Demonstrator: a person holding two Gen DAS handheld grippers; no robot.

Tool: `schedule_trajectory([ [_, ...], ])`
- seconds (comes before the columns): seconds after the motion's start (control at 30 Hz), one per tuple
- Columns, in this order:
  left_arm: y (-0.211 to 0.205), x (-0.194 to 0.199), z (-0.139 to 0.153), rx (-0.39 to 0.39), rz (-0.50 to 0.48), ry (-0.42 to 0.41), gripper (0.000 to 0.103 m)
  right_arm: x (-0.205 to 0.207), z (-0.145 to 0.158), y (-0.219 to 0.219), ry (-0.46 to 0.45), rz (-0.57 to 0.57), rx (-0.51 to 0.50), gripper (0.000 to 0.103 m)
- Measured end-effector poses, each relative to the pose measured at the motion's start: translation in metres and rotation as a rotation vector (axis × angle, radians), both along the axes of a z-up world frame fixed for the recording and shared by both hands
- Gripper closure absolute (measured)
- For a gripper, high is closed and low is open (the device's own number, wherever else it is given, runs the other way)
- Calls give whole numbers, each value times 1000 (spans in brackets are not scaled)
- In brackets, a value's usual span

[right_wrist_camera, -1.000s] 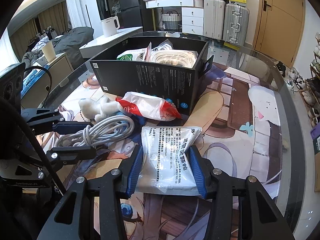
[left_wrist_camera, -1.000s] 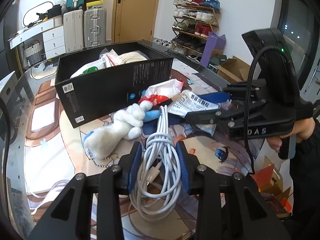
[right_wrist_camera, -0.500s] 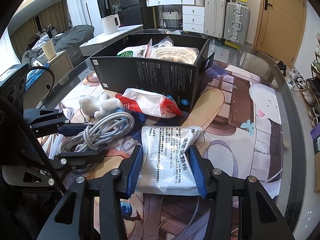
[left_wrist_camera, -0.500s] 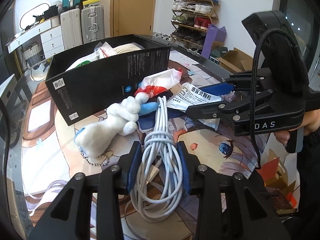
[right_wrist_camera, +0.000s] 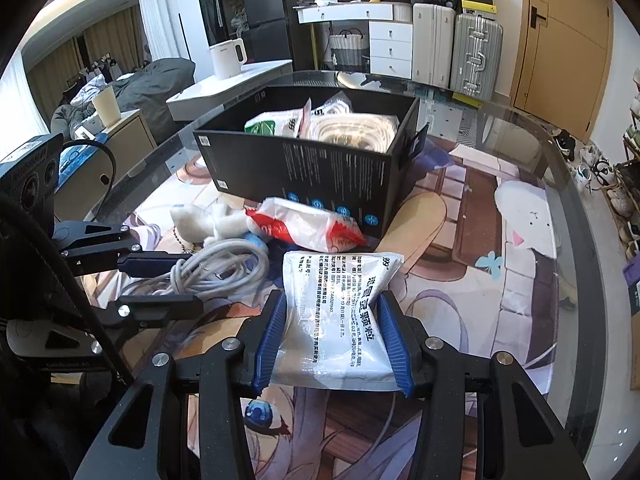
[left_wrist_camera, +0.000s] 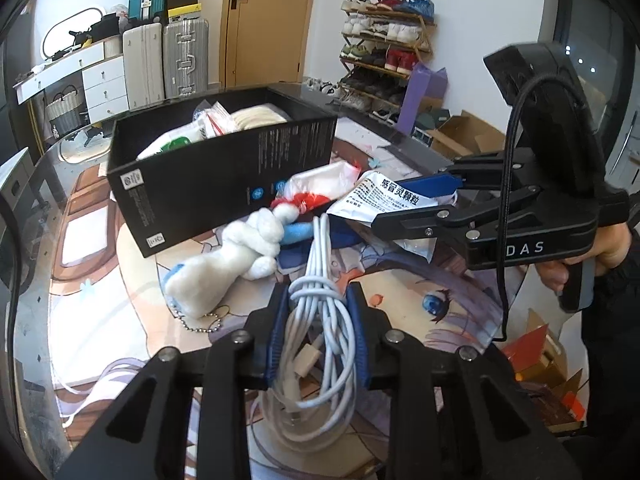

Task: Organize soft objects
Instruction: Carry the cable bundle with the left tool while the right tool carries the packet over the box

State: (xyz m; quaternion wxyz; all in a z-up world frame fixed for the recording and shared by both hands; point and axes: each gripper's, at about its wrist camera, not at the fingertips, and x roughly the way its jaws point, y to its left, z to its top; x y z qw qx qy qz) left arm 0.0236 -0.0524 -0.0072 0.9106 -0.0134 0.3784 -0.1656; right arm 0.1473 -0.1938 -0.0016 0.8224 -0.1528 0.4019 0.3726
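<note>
Soft items in hand: left gripper [left_wrist_camera: 318, 326] clamps the coiled white cable [left_wrist_camera: 316, 320], right gripper [right_wrist_camera: 332, 340] pinches the medicine sachet [right_wrist_camera: 336, 312]; recommend lifting both clear of the plush toy [left_wrist_camera: 228, 264], then lowering them inside the black box [right_wrist_camera: 320, 176] before release.

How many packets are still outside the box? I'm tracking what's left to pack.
2. A white packet is gripped in the right tool; a red-and-white packet lies against the box front. Others may hide behind the box.

Glossy plastic pouch [right_wrist_camera: 340, 312], fuzzy plush [left_wrist_camera: 224, 268], matt cardboard box [left_wrist_camera: 224, 176].
</note>
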Motion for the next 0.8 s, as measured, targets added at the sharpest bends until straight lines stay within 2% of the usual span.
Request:
schedule_trajectory([
  [0.3,8,-7,7,-23,10,-17,76,-8,16,-5,-33,9,19,55],
  [0.8,27,-10,48,-62,72,-119,76,-20,50,-13,-110,-10,75,55],
])
